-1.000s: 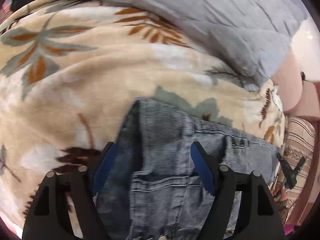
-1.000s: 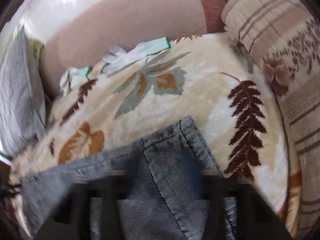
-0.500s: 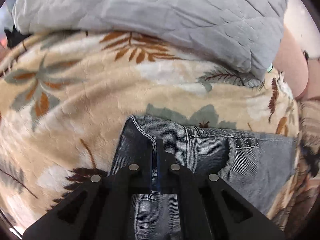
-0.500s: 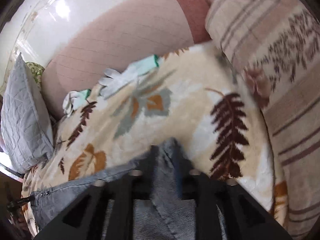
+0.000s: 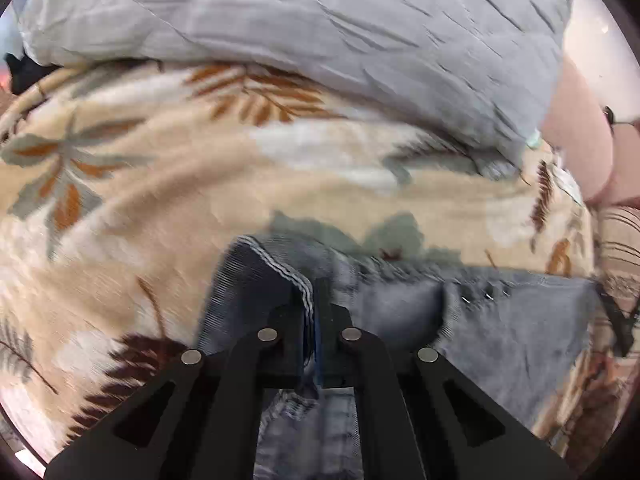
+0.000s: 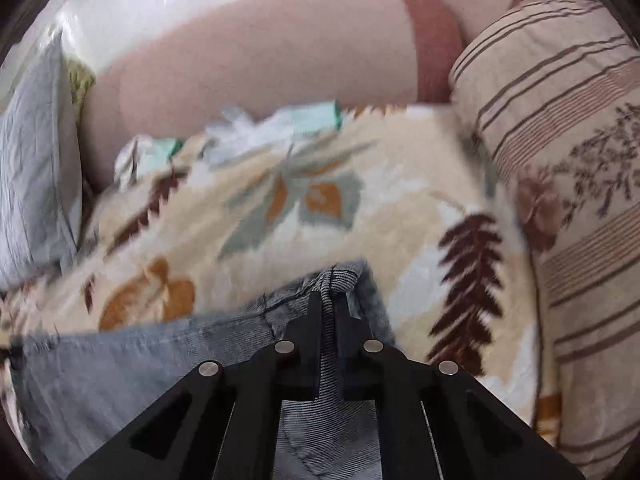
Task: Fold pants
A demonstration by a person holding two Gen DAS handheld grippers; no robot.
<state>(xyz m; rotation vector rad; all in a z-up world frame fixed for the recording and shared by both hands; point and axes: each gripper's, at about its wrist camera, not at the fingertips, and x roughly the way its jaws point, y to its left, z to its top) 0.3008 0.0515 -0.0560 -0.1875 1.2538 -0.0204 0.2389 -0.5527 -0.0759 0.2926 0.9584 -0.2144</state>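
Grey-blue denim pants (image 5: 500, 320) lie on a cream blanket with a leaf print (image 5: 200, 184). In the left wrist view my left gripper (image 5: 314, 308) is shut on the pants' hemmed edge, which stands pinched up between the black fingers. The right wrist view shows the same pants (image 6: 120, 360) spread to the left, and my right gripper (image 6: 328, 312) shut on a raised fold of denim at their far corner. The cloth under both grippers is hidden by the black frames.
A grey quilted pillow (image 5: 320, 40) lies at the far side of the blanket. A striped, flowered cushion (image 6: 560, 160) borders the right. Pale green and white cloths (image 6: 280, 128) sit by the pink headboard (image 6: 260, 52).
Both grippers stood open around the denim a second ago and have closed on it. The pinched edges now ride up off the blanket, and the left view has shifted toward the grey pillow.
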